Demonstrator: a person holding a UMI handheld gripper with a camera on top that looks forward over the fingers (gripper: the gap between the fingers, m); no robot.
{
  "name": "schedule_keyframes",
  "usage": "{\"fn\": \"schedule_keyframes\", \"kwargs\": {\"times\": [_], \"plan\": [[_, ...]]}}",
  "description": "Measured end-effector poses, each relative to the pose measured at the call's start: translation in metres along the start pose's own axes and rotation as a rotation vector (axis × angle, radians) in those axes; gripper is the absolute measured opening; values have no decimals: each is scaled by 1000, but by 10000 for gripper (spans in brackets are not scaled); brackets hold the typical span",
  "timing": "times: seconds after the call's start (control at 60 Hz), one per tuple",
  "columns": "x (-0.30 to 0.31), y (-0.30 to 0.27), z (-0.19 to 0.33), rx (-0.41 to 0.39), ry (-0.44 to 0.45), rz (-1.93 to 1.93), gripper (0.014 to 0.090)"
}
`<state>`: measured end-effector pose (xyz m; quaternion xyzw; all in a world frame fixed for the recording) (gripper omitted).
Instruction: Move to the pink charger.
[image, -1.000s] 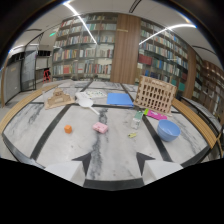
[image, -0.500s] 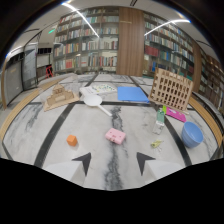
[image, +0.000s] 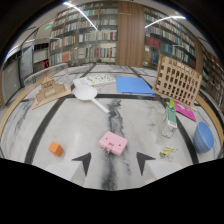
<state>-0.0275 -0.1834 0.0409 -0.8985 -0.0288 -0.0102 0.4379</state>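
Closing on the charger (image: 112, 142) well means keeping it centred between the two fingers (image: 82, 163), which sit low in the frame, spread open with nothing held. It lies on the marble table (image: 75, 125) just ahead of the tips, slightly left of their midline, so a small leftward correction looks wise. The gripper (image: 114, 164) is angled down at the tabletop, roughly level side to side. An orange block (image: 55, 148) lies lower left, a bottle (image: 170, 120) and blue bowl (image: 202, 136) right, a white scoop (image: 86, 93) and wooden rack (image: 179, 80) farther up.
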Motion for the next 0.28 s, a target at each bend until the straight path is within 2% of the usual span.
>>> {"fn": "schedule_keyframes", "kwargs": {"times": [0.283], "plan": [[1,3,8,-19,-9,-2,859]]}}
